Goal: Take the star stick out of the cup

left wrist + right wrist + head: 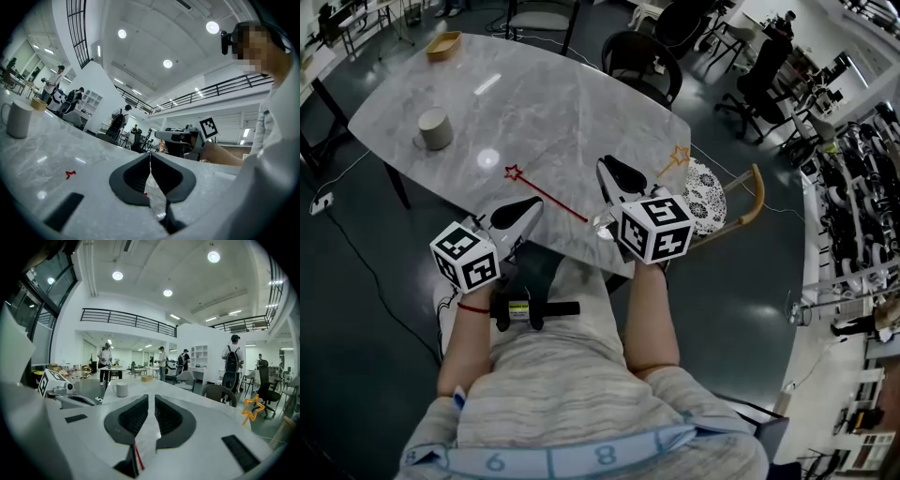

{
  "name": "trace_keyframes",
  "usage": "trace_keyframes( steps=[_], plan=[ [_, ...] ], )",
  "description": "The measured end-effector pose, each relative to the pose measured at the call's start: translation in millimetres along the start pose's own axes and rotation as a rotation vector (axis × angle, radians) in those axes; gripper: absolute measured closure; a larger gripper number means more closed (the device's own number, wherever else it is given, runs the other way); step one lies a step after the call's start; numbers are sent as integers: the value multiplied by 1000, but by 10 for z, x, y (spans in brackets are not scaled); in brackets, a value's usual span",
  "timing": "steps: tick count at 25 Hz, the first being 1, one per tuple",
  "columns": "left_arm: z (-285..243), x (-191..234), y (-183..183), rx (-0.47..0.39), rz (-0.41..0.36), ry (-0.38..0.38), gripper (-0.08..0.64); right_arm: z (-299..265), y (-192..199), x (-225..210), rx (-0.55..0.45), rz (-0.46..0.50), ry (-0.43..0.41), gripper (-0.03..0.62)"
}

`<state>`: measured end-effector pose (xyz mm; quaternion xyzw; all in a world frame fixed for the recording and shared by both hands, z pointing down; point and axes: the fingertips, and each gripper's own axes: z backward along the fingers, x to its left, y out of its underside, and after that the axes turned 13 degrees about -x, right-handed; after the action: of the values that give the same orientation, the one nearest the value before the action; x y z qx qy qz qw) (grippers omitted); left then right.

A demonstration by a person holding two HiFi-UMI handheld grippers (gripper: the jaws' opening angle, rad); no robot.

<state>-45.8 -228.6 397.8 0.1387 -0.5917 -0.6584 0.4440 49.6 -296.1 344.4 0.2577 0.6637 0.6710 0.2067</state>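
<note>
Grey veined marble table (pixel 534 103): thin red star stick (pixel 548 197) lies flat between right gripper (pixel 150 401), jaws a slit apart, and left gripper (pixel 150 157), jaws together, empty.

Table top (pixel 553 103): grey marble-look, polished, glare spots. Cup (pixel 435 128): matt beige, ceramic-looking. My right gripper (pixel 151 398): pads (pixel 133 416) matt black, rubbery. Far-left tray (pixel 443 44): wood-look. My sweater (pixel 572 394): knit cloth. Floor (pixel 356 309): dark, glossy.
</note>
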Motion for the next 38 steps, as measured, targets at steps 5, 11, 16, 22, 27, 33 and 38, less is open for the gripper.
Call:
trace_keyframes(
  steps=[5, 11, 16, 22, 27, 33, 38],
  plan=[
    [-6, -37, 5, 4, 0, 4, 541, 192, -5, -215, -18, -32, 60, 568],
    [-24, -51, 36, 12, 1, 12, 541, 313, 62, -372, -18, -62, 92, 568],
    [-44, -60, 37, 16, -1, 19, 541, 385, 149, -450, -14, -95, 110, 568],
    [-63, -63, 61, 23, -3, 21, 541, 463, 324, -601, 14, -146, 145, 568],
    [-74, -64, 94, 28, 1, 25, 541, 532, 449, -736, 27, -186, 184, 568],
    [-102, -81, 110, 34, 5, 27, 541, 626, 537, -872, 41, -207, 221, 568],
    [-120, -80, 139, 38, 11, 28, 541, 685, 644, -999, 57, -218, 255, 568]
  ],
)
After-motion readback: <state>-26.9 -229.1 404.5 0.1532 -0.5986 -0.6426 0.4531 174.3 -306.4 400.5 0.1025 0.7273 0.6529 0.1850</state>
